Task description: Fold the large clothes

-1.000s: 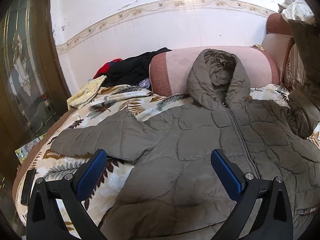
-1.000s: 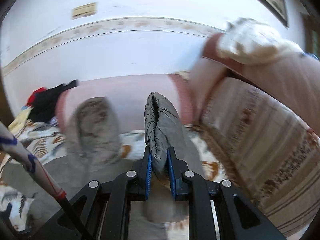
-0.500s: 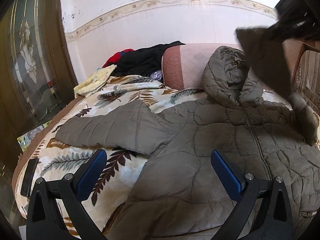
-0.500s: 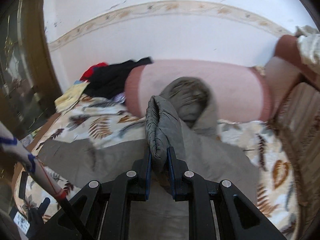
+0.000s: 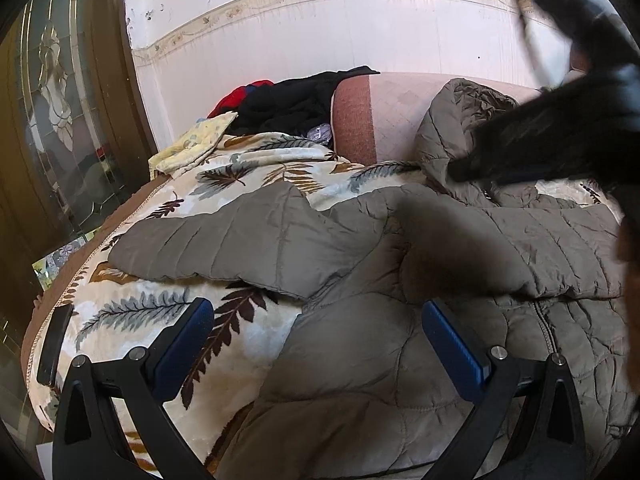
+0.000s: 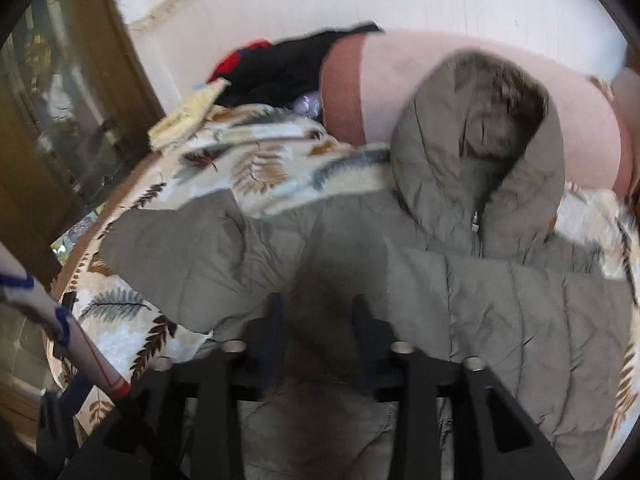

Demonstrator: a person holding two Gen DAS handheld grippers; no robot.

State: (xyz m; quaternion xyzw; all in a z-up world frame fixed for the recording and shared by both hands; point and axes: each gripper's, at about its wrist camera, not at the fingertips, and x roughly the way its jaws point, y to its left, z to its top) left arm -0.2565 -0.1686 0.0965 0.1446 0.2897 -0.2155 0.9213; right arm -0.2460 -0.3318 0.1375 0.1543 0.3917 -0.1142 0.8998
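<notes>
Left wrist view: the left gripper (image 5: 318,340) hovers with jaws spread wide over the grey quilted jacket (image 5: 400,360), lying on the leaf-print blanket (image 5: 248,332). Right wrist view, blurred: the right gripper (image 6: 318,320) seems parted, one sleeve (image 6: 520,312) folded across the chest.

I see a white wall (image 5: 320,32) with a patterned border strip, a dark wooden glazed door (image 5: 60,120) at left — a pink bolster (image 5: 400,108) lies against the wall.
</notes>
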